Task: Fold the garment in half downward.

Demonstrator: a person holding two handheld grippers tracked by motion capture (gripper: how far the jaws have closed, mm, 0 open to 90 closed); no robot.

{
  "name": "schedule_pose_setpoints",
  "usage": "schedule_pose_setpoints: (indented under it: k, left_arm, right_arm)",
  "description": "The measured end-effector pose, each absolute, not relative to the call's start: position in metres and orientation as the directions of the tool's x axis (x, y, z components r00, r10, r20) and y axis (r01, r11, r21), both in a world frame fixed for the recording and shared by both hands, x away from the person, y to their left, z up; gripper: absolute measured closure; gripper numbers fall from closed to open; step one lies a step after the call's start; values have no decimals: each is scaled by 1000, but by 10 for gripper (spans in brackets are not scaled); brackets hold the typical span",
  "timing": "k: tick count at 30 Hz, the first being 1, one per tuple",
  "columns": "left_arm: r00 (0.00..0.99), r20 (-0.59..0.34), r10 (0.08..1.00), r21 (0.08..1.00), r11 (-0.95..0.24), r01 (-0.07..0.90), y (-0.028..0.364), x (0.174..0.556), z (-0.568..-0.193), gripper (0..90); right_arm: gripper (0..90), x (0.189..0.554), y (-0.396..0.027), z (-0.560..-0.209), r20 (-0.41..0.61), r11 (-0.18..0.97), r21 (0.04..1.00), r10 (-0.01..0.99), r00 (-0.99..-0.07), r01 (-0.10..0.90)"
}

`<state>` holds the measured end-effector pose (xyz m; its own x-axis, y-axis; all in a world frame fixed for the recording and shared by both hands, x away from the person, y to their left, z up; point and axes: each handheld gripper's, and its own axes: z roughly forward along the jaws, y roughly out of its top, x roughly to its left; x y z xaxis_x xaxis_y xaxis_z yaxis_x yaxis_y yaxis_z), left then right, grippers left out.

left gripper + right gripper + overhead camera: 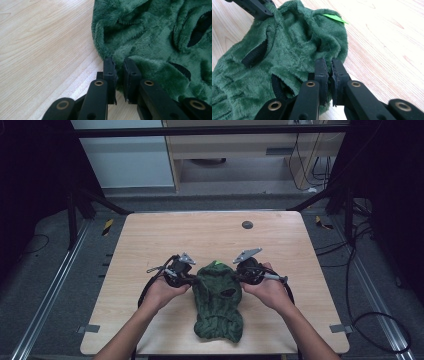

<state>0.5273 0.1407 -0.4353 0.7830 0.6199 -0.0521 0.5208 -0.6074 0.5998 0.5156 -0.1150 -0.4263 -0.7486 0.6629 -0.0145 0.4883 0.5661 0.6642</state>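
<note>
Green fleece garment (pixel 218 300) between both hand-held grippers.

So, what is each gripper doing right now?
Left gripper: closed on the edge of the green fleece garment.
Right gripper: closed on the garment's opposite edge.

- The green fleece garment (pixel 155 37) runs off the top and right edges in the left gripper view.
- Beside the garment's bright green tag (pixel 335 18), any print is too small to read.
- The person's forearms leave the high view below the garment.
</note>
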Motion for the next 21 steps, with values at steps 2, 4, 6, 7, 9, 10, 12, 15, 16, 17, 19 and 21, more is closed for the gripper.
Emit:
schedule_pose_setpoints:
  k: [2,4,6,7,9,10,12,15,16,17,19,21]
  left_arm:
    - [780,-51,623,603,-604,522,141,528,-435,820]
    - [780,-51,624,604,-602,522,142,529,-433,820]
    - [780,-48,624,608,-601,518,143,529,-431,820]
    - [780,-44,624,612,-600,515,143,529,-430,820]
    - [781,-43,622,615,-600,512,144,530,-428,820]
    - [781,-43,623,616,-599,511,144,530,-427,820]
    - [779,-43,625,622,-594,511,145,531,-426,820]
    - [778,-45,626,625,-590,511,145,533,-426,820]
    - [780,-44,625,625,-592,510,145,533,-425,820]
    - [780,-42,625,625,-592,508,144,533,-425,820]
    - [780,-39,625,629,-591,505,143,534,-424,820]
    - [780,-35,625,629,-593,503,142,535,-422,820]
  right_arm:
    - [850,516,-115,-425,-16,565,667,663,-749,486]
    - [851,517,-115,-424,-18,562,673,663,-749,481]
    - [850,517,-115,-423,-20,560,677,662,-749,477]
    - [851,517,-115,-422,-20,559,677,664,-748,478]
    - [850,517,-115,-421,-26,559,681,664,-748,473]
    - [850,517,-115,-421,-27,559,683,664,-748,471]
    - [851,518,-115,-420,-28,555,684,668,-744,473]
    - [851,519,-117,-418,-27,553,687,668,-744,471]
    - [851,519,-117,-418,-28,554,687,667,-744,471]
    - [851,519,-118,-417,-32,555,688,667,-745,467]
    - [851,520,-118,-416,-35,555,689,668,-744,466]
    - [851,520,-119,-414,-40,557,689,668,-743,464]
